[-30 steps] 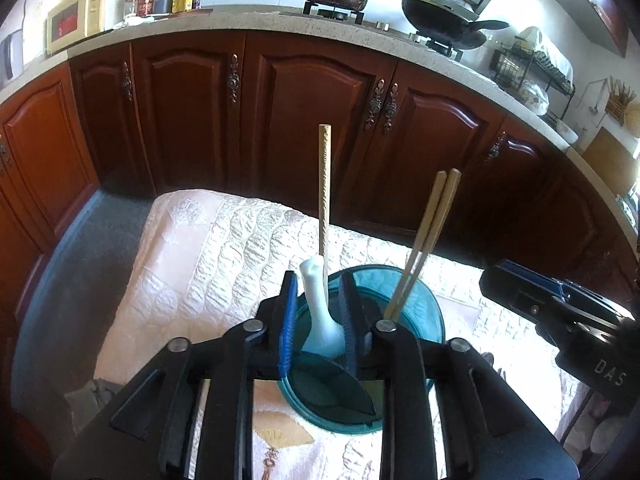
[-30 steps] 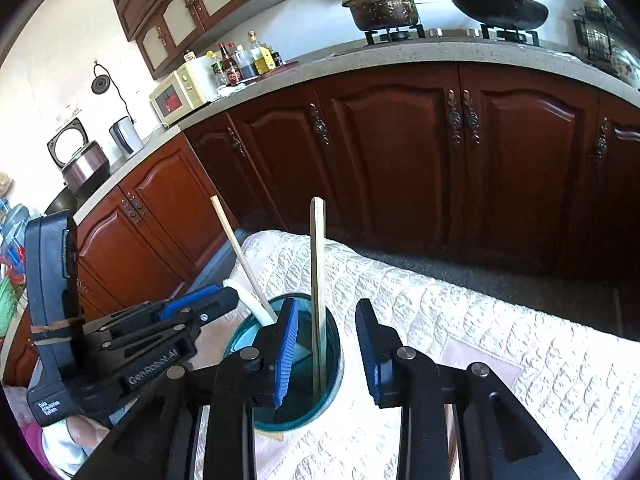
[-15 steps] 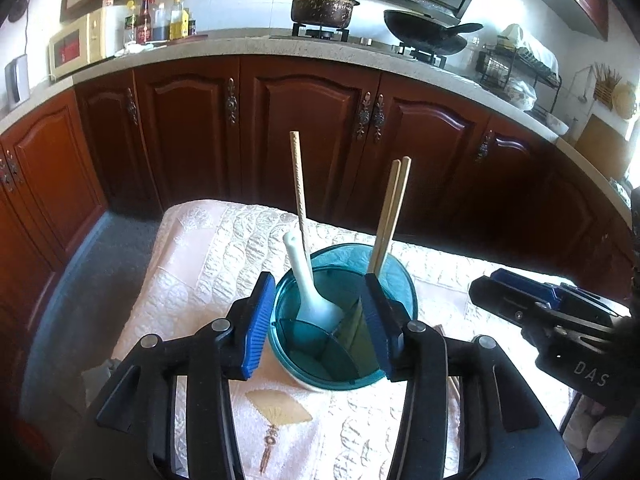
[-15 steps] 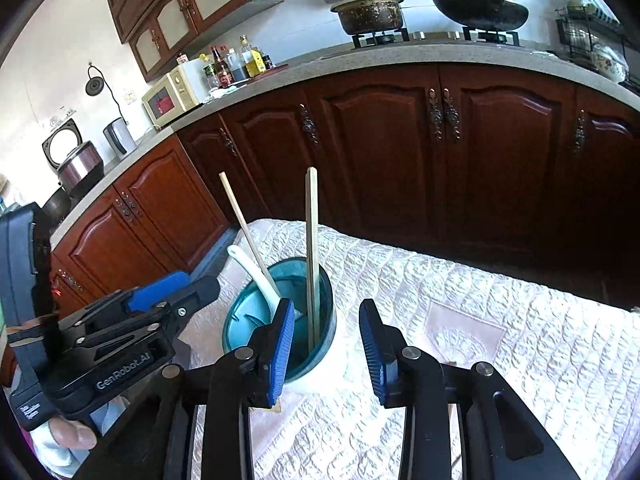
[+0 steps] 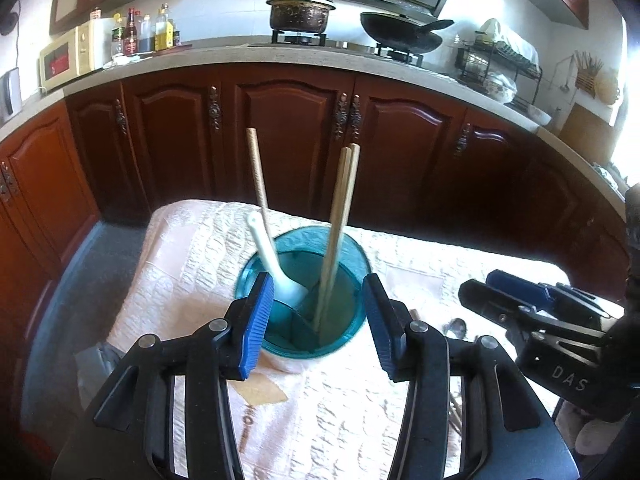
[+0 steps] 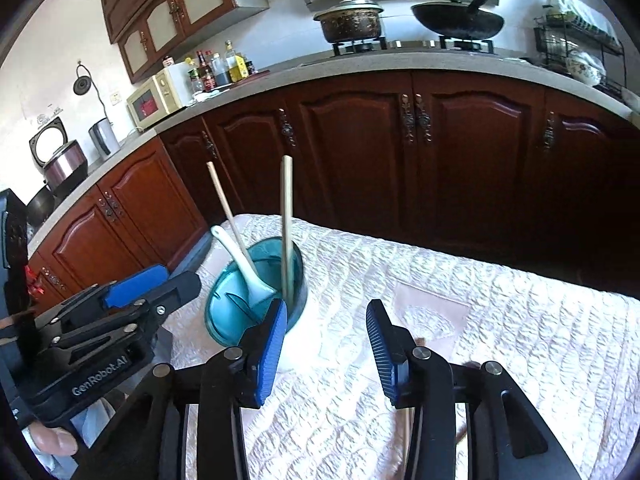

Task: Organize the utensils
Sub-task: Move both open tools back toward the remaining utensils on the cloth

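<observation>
A kitchen with dark red cabinet doors (image 5: pixel 288 140) forms the background; the work surface is a counter covered with a pale quilted cloth (image 6: pixel 500 320). A teal divided utensil holder (image 5: pixel 304 300) stands on the cloth near its left end. It contains a white spoon (image 5: pixel 276 268), a single chopstick (image 5: pixel 256 168) and a paired set of chopsticks (image 5: pixel 344 208), all leaning upright.

Left gripper (image 5: pixel 318 320): fingers apart, just been opening, nothing between the pads; the holder sits beyond them. Right gripper (image 6: pixel 326 338): fingers apart, also just been opening, only cloth between them.

Step in hand, as judged: release after depositing items. A small spoon (image 5: pixel 456 326) and wooden sticks (image 5: pixel 454 412) lie on the cloth near the right gripper; the next move calls for lowering onto one and closing.

Clearance: open cloth lies to the right of the holder; the left cloth edge is near the holder, and the tall chopsticks could be knocked
</observation>
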